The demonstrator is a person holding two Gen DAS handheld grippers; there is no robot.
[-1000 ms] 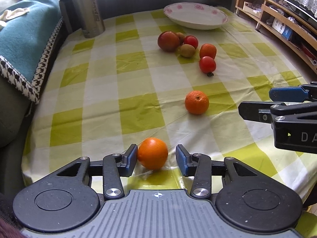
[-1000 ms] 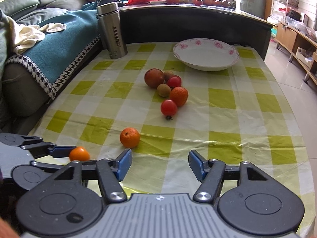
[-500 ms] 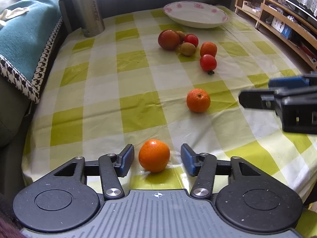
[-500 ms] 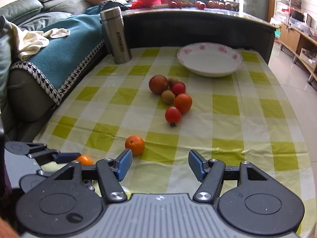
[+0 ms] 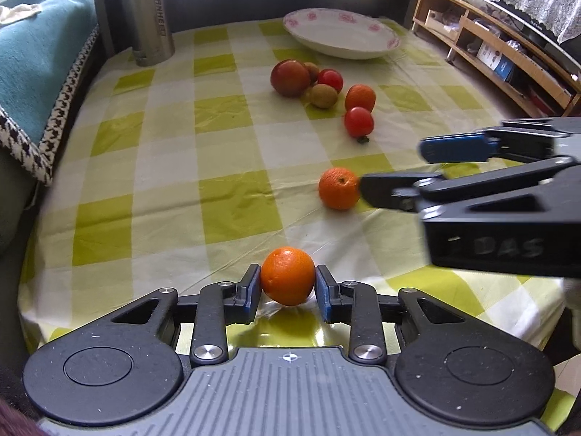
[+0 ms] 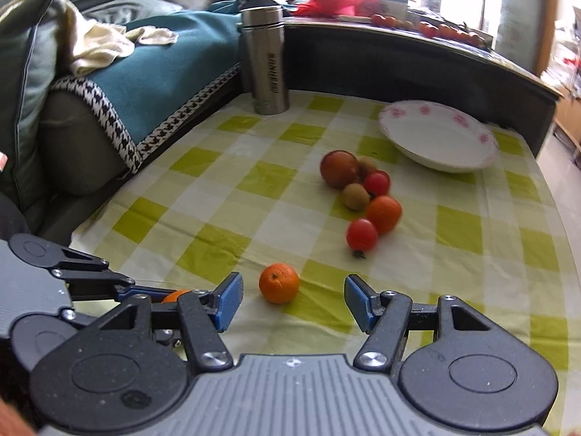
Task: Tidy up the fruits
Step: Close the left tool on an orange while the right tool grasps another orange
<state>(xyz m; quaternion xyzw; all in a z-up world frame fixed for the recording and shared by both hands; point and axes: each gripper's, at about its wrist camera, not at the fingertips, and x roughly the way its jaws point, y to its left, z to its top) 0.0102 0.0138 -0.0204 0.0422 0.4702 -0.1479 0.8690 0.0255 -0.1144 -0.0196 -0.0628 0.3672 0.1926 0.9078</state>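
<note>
Meanwhile, floral plate (image 5: 341, 38) holding nothing, left claw (image 5: 288, 285) clamping an orange (image 5: 288, 276), right claw (image 6: 290, 299) spread wide.

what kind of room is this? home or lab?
Most likely a home living room. A sofa with a teal throw sits beside the table, which has a checked cloth, loose fruit and a flowered plate. Wooden shelving lines one side.

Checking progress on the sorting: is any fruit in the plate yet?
No: the plate is bare inside, and the apple lies on the tablecloth.
</note>
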